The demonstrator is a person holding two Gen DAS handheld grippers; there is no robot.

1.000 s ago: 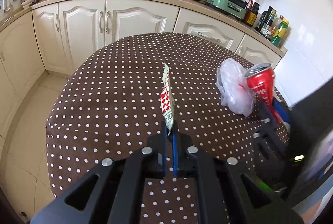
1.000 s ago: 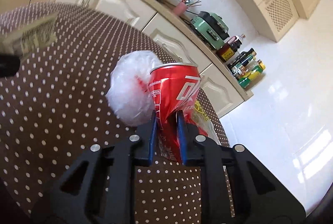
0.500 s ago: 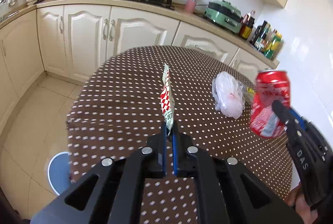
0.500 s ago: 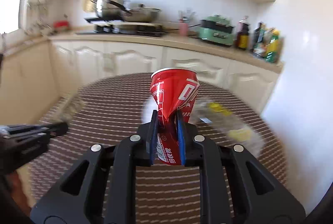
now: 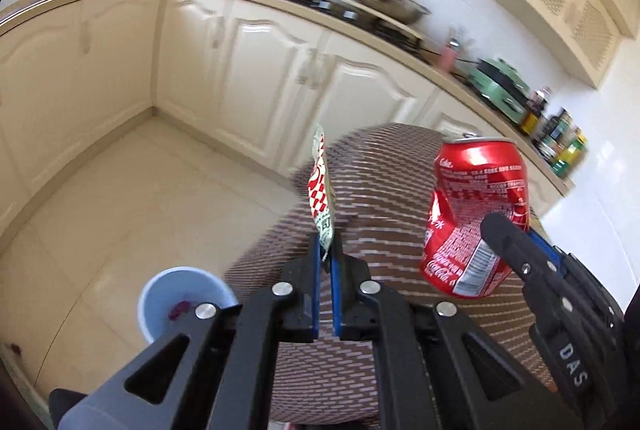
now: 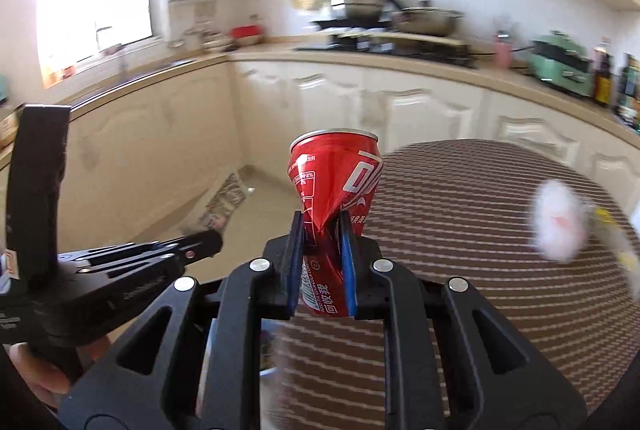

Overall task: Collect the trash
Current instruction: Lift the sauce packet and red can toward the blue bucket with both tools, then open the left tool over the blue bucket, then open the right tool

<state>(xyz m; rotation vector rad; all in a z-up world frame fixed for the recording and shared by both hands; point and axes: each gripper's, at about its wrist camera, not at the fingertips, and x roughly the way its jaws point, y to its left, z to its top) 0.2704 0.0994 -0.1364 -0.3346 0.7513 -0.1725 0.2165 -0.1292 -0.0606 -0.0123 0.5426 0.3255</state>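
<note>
Background and table [image 5: 384,182] smeared by motion blur; bin [image 5: 180,298] on the floor part-hidden behind left gripper [image 5: 327,258]. It pinches the snack wrapper [image 5: 321,190] upright; right gripper [image 6: 322,230] clamps the dented red can [image 6: 336,182], both off the table.

Two grippers are in view, the left gripper [image 5: 327,258] and the right gripper [image 6: 323,230]. There is one dented red can [image 6: 335,186], one red-and-white checked wrapper [image 5: 321,190], one crumpled white plastic bag [image 6: 558,226] lying on the one brown dotted bench [image 6: 460,198], and one pale blue bin [image 5: 180,298] on the floor at near left. On the far counter stand two metal pots [image 6: 426,18], one green appliance [image 6: 562,64] and one pink cup [image 6: 501,54]; the bottles at far right are too blurred to count.
</note>
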